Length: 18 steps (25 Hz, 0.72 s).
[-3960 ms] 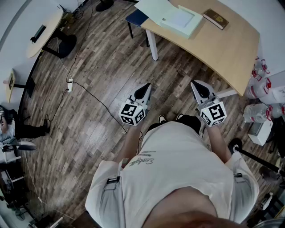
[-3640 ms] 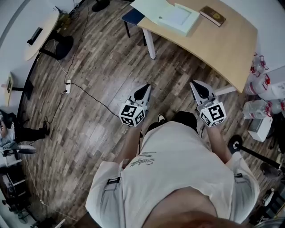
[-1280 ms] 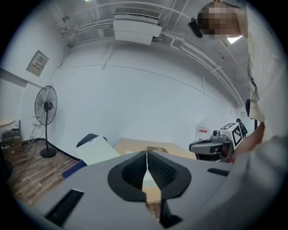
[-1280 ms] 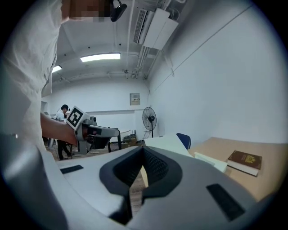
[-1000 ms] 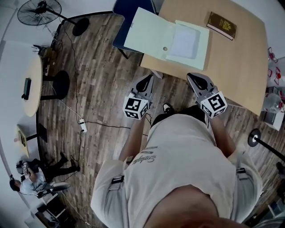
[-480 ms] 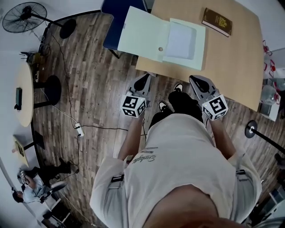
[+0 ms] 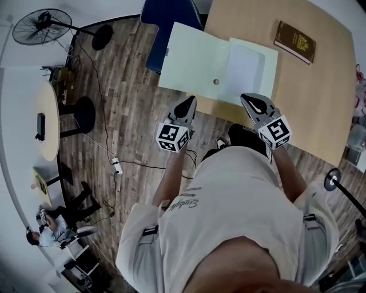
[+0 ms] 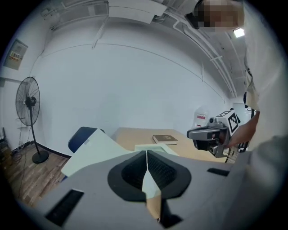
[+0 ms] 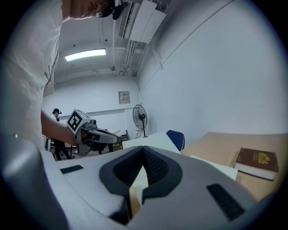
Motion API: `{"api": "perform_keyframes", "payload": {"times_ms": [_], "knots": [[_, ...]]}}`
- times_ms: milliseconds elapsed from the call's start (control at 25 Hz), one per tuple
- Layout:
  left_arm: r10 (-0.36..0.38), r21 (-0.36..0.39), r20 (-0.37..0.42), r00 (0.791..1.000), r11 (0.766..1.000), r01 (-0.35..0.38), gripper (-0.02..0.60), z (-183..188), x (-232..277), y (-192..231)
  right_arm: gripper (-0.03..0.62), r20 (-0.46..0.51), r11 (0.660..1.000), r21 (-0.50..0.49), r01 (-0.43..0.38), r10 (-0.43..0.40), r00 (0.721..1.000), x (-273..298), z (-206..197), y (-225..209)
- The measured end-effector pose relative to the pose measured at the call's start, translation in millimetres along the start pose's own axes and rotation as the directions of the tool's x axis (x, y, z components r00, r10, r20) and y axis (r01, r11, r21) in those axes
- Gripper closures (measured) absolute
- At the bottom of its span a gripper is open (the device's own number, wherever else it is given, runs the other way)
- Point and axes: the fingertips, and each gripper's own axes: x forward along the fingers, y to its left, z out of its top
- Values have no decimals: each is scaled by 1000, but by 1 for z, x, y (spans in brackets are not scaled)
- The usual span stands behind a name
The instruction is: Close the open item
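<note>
A pale green flat box (image 7: 251, 68) lies open on the wooden table (image 7: 320, 97), its lid (image 7: 194, 60) folded out over the table's left edge. My left gripper (image 7: 189, 103) is held in the air just short of the lid, shut and holding nothing. My right gripper (image 7: 255, 101) hovers by the box's near edge, also shut and holding nothing. In the left gripper view the lid (image 8: 96, 146) lies ahead of the shut left gripper (image 8: 146, 153), with the right gripper (image 8: 209, 134) off to the right. The right gripper view shows the right gripper (image 9: 143, 149) shut.
A brown book (image 7: 294, 41) lies on the table beyond the box. A blue chair (image 7: 171, 14) stands under the lid's far side. A fan (image 7: 43, 26), a small round table (image 7: 46, 120) and a floor cable with a power strip (image 7: 116, 166) are to the left.
The person has walked up to the table, so the open box now lies right in front of both grippers. Both grippers stayed shut and level.
</note>
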Motion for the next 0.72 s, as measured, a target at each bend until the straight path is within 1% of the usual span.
{"api": "perform_keyframes", "payload": {"times_ms": [120, 200, 320, 400, 560, 720], "knots": [[-16, 13, 1, 1000, 1000, 16, 566, 17, 32, 6, 599, 33, 1000, 16, 17, -18, 999, 13, 12, -26], [-38, 29, 7, 999, 999, 38, 566, 29, 54, 5, 599, 46, 999, 5, 32, -32, 998, 15, 19, -40], [-75, 49, 28, 997, 996, 73, 566, 50, 87, 4, 599, 30, 998, -24, 57, -57, 998, 13, 17, -65], [-92, 40, 42, 995, 995, 91, 566, 60, 105, 3, 599, 10, 997, -23, 76, -76, 997, 11, 14, -83], [-130, 40, 34, 991, 991, 129, 566, 65, 120, 6, 599, -1, 993, -23, 115, -115, 993, 13, 18, -101], [-164, 71, 1, 986, 984, 163, 566, 60, 123, 18, 599, -41, 990, -19, 136, -137, 990, 27, 15, -97]]}}
